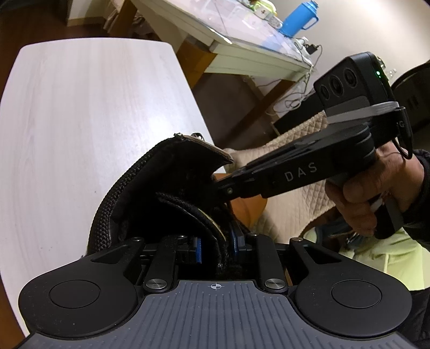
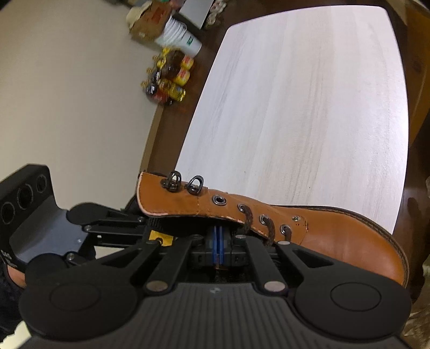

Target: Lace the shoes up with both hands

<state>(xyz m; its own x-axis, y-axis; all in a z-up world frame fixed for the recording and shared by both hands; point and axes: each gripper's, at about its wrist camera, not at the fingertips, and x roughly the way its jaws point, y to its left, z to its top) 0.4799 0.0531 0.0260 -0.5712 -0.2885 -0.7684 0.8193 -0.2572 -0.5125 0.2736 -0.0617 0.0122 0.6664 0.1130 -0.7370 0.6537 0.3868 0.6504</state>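
Observation:
A tan leather boot [image 2: 336, 233] lies on the white table [image 2: 309, 94]. A brown lace [image 2: 268, 228] runs through its lower eyelets; the upper eyelet and the metal hooks [image 2: 185, 182] are bare. My right gripper [image 2: 219, 241] sits under the eyelet flap, shut, with a thin brown bit of lace pinched between its blue pads. In the left wrist view my right gripper [image 1: 223, 188] pokes into the boot's black collar [image 1: 150, 182] from the right. My left gripper [image 1: 217, 243] is open, the black padded tongue [image 1: 207, 222] loose between its pads.
A hand [image 1: 376, 188] grips the right tool. Beyond the table's edge stand bottles [image 2: 169, 77] and stacked paper cups [image 2: 180, 37] by the wall. A desk with a blue jug [image 1: 298, 18] and a quilted cushion [image 1: 309, 161] lie to the right.

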